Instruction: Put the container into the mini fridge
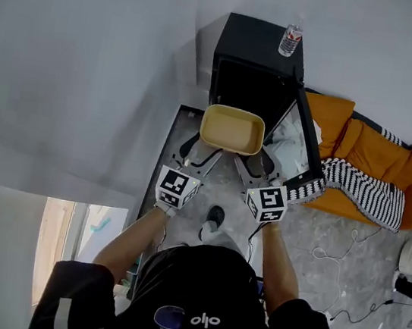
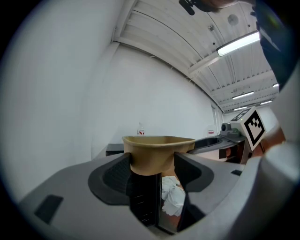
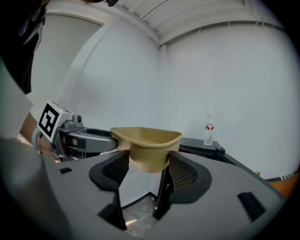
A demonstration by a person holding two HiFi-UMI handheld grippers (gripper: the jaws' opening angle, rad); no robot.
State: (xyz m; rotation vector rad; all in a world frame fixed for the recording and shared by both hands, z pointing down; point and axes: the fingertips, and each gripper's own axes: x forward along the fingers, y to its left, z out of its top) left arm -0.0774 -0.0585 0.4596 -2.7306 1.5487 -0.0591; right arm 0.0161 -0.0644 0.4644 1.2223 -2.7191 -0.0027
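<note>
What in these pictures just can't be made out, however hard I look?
- Inside of the mini fridge: too dark in the head view to show any shelves.
- Floor of the container: both gripper views look from about rim level, so its own wall hides it.
- Label on the bottle: too small in every view.
- The white crumpled thing: too blurred in the left gripper view to identify.

Counted: one container (image 1: 232, 129), one mini fridge (image 1: 255, 43), one water bottle (image 1: 290, 40), two tongs, namely left tongs (image 1: 199, 150) and right tongs (image 1: 256, 160), one striped cloth (image 1: 363, 192) at frame right.
</note>
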